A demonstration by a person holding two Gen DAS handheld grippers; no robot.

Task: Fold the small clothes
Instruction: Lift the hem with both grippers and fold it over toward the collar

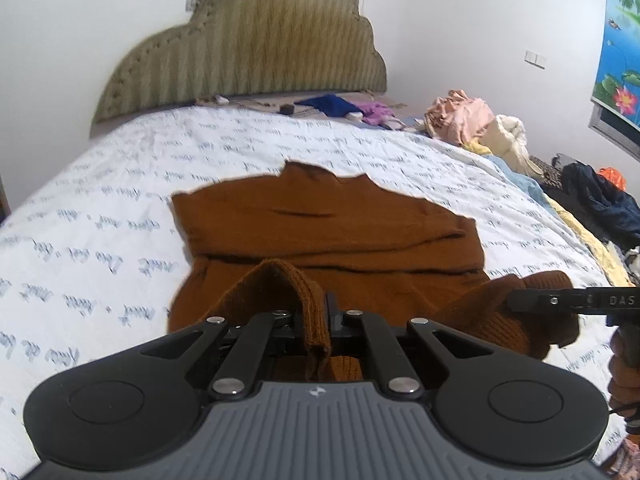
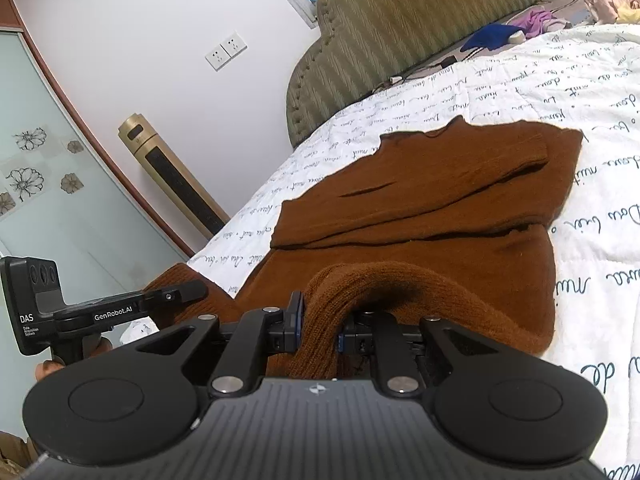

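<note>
A brown knit sweater (image 1: 320, 220) lies flat on the white bed (image 1: 120, 184), sleeves folded across its body, collar toward the headboard. My left gripper (image 1: 318, 312) is shut on the sweater's ribbed bottom hem at its left corner and lifts it. My right gripper (image 2: 320, 320) is shut on the hem at the right corner, the cloth (image 2: 380, 280) bunched over the fingers. The right gripper also shows in the left wrist view (image 1: 516, 300), pinching the hem. The left gripper shows in the right wrist view (image 2: 196, 288) at the left.
A padded olive headboard (image 1: 248, 48) stands at the far end. Blue and purple clothes (image 1: 332, 106) lie near it. A pile of pink, cream and dark garments (image 1: 480, 124) runs along the bed's right side. A gold tower unit (image 2: 172, 176) stands by the wall.
</note>
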